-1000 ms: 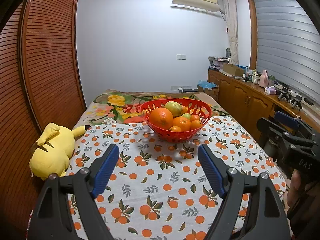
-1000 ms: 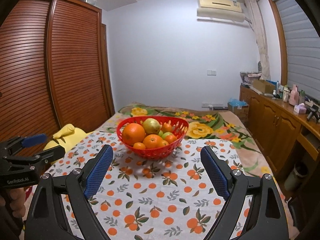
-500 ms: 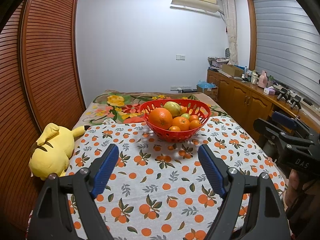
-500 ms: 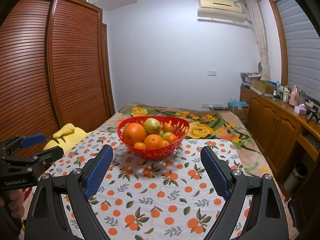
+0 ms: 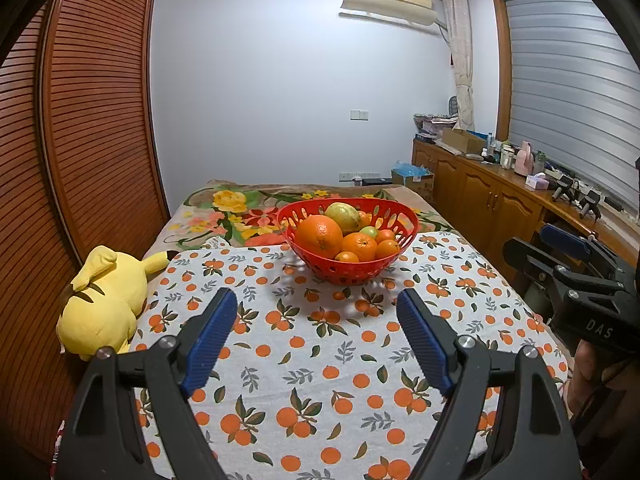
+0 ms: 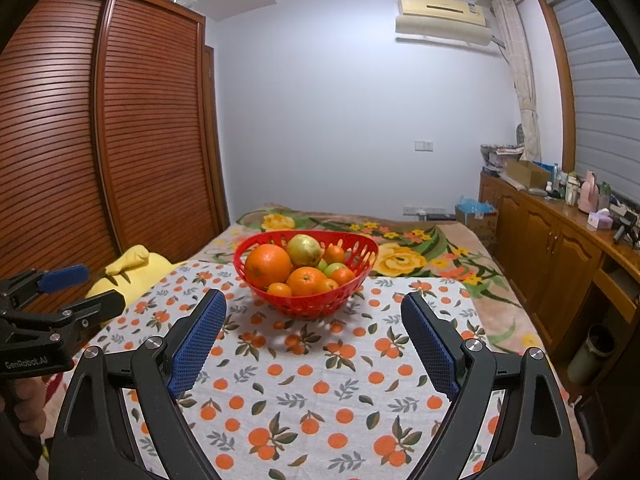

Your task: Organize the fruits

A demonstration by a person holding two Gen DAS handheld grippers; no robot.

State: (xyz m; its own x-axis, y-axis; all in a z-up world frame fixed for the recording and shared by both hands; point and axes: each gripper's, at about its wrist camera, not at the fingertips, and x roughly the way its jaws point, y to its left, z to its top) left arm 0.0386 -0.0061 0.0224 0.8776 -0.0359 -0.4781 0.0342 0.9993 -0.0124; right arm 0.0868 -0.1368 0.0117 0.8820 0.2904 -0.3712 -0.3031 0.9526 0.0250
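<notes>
Left gripper (image 5: 318, 334) and right gripper (image 6: 314, 334) gaping empty, tilted down toward basket (image 5: 348, 272)

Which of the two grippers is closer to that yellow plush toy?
Left. The left gripper hangs right beside the yellow plush toy; the right gripper is farther over, across the tablecloth.

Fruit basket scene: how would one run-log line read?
red basket: full of fruit, on tablecloth | left hand-held gripper: open, empty | right hand-held gripper: open, empty
</notes>
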